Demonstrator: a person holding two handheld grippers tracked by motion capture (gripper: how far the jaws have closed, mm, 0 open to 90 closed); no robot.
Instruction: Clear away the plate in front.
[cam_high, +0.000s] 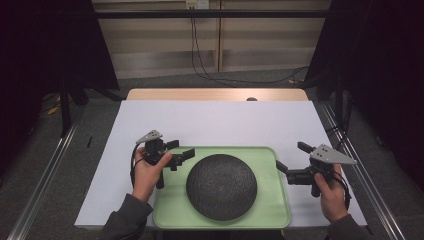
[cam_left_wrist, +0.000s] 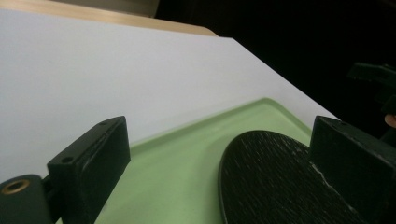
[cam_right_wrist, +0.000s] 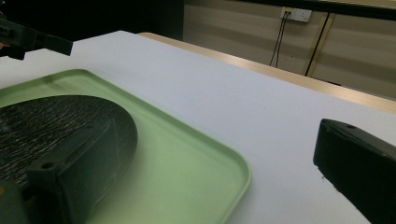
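A pale green tray (cam_high: 170, 210) lies at the near middle of the white sheet, and a round black textured plate (cam_high: 221, 186) rests on it. My left gripper (cam_high: 181, 149) hovers over the tray's far left corner, open, with nothing between its jaws. In the left gripper view the left gripper (cam_left_wrist: 219, 140) straddles the plate (cam_left_wrist: 266, 177) edge and the tray (cam_left_wrist: 177, 158) floor. My right gripper (cam_high: 292, 156) is open just off the tray's right rim. In the right gripper view the right gripper (cam_right_wrist: 217, 135) spans the tray (cam_right_wrist: 187, 140) corner, one jaw over the plate (cam_right_wrist: 51, 116).
The white sheet (cam_high: 215, 122) covers a wooden table (cam_high: 215, 94), with bare room behind and beside the tray. Dark curtains stand at both sides. Metal floor rails (cam_high: 45, 175) run along the table, and cables (cam_high: 210, 75) trail on the floor behind.
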